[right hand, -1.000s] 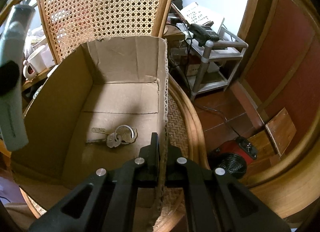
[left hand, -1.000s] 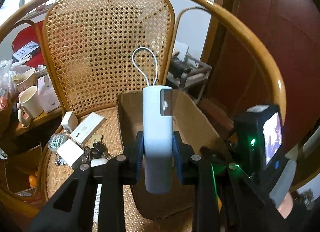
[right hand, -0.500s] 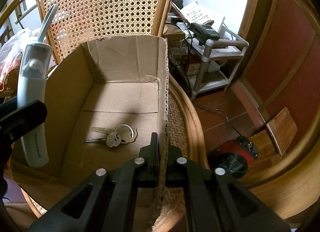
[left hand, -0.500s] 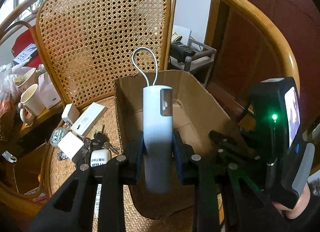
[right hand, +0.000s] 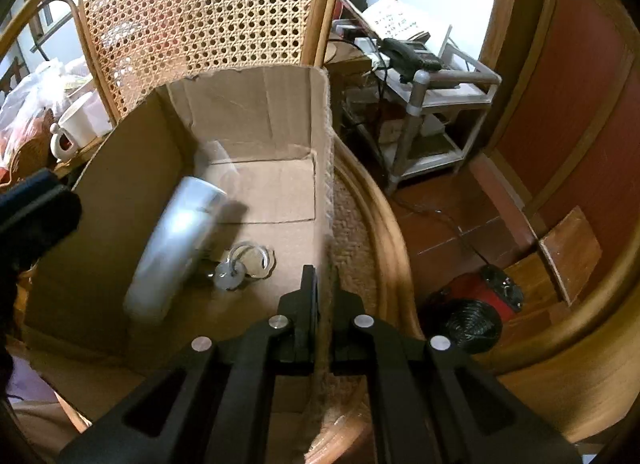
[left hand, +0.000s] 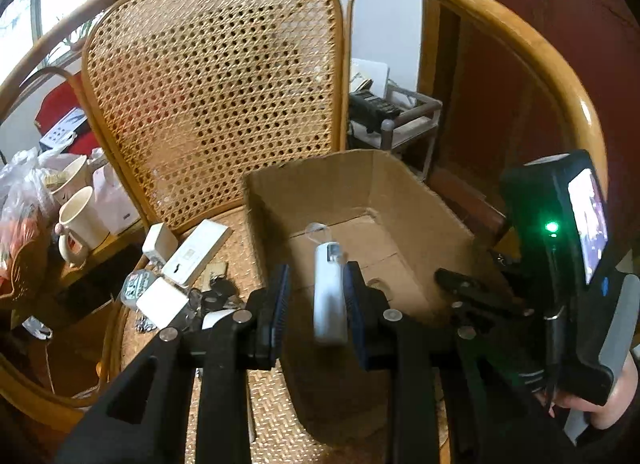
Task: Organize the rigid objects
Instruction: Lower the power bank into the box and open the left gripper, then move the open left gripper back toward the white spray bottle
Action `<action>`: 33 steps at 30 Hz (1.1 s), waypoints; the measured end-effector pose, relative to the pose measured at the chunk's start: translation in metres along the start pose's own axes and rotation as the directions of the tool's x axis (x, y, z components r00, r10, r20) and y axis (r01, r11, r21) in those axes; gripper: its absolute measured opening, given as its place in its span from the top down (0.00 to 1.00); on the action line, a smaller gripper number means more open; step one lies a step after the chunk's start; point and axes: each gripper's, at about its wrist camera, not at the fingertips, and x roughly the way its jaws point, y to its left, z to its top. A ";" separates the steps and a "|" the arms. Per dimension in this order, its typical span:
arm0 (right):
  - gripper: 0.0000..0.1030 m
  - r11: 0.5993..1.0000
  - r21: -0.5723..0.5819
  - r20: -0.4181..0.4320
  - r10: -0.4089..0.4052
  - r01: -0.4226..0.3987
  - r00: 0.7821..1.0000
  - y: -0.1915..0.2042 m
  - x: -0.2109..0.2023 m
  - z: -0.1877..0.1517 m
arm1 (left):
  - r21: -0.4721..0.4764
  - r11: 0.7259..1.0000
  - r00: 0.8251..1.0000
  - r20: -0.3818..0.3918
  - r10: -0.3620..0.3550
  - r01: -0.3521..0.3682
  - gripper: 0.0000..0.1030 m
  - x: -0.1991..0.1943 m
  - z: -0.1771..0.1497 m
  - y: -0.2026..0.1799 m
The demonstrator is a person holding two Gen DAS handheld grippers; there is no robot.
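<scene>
Cylinder [left hand: 329, 296], white, long axis pointing away — loose between the spread left hand-held gripper [left hand: 314, 306], above the box [left hand: 420, 200]; right hand-held gripper [right hand: 323, 304] pinches the box's right wall.

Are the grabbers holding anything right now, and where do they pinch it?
The right gripper pinches the cardboard box by its right wall's top edge. The left gripper stands open; the white device between its fingers looks blurred, dropping into the box.
</scene>
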 end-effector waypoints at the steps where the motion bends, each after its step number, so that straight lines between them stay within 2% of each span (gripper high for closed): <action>1: 0.95 1.000 -0.006 0.002 -0.002 0.002 1.000 0.001 0.000 0.000 | -0.004 1.000 1.000 -0.008 0.008 -0.008 0.74 0.001 0.000 0.003; 6: 0.95 1.000 -0.003 0.001 -0.002 0.002 1.000 0.000 0.000 -0.001 | -0.013 0.999 0.999 -0.017 0.037 -0.037 0.71 -0.001 0.001 0.018; 7: 0.95 1.000 -0.004 0.002 -0.002 0.002 1.000 -0.001 -0.001 -0.001 | -0.020 0.999 0.999 -0.019 0.042 -0.043 0.67 -0.002 0.001 0.022; 9: 0.95 1.000 -0.003 0.001 -0.001 0.001 1.000 0.000 0.000 -0.001 | -0.050 0.997 0.998 -0.025 0.060 -0.061 0.48 -0.003 0.000 0.032; 10: 0.95 1.000 -0.003 0.001 -0.001 0.001 1.000 -0.001 0.000 -0.001 | -0.072 0.995 0.997 -0.025 0.074 -0.075 0.34 -0.004 0.000 0.038; 11: 0.95 1.000 -0.003 0.001 -0.002 0.002 1.000 -0.001 0.000 -0.001 | -0.098 0.991 0.996 -0.022 0.092 -0.094 0.28 -0.005 -0.001 0.046; 13: 0.95 1.000 -0.004 0.001 -0.001 0.001 1.000 -0.001 0.000 -0.001 | -0.133 0.985 0.994 -0.026 0.109 -0.111 0.27 -0.006 -0.003 0.058; 16: 0.95 1.000 -0.004 0.001 -0.002 0.002 1.000 -0.001 0.000 -0.001 | -0.188 0.973 0.991 -0.058 0.121 -0.130 0.16 -0.004 -0.006 0.078; 20: 0.95 1.000 -0.005 0.001 -0.003 0.003 1.000 -0.002 0.000 -0.001 | -0.231 0.959 0.985 -0.093 0.147 -0.164 0.13 -0.002 -0.010 0.100; 25: 0.95 1.000 -0.006 0.001 -0.002 0.002 1.000 -0.002 0.000 -0.001 | -0.216 0.955 0.976 -0.120 0.183 -0.205 0.11 0.001 -0.018 0.110; 28: 0.95 1.000 -0.007 0.000 -0.003 0.003 1.000 -0.001 0.000 -0.001 | -0.212 0.947 0.964 -0.159 0.212 -0.243 0.11 0.011 -0.025 0.116; 33: 0.95 1.000 -0.007 0.000 -0.003 0.003 1.000 -0.001 0.000 -0.001 | -0.217 0.953 0.960 -0.230 0.162 -0.213 0.11 0.027 -0.037 0.123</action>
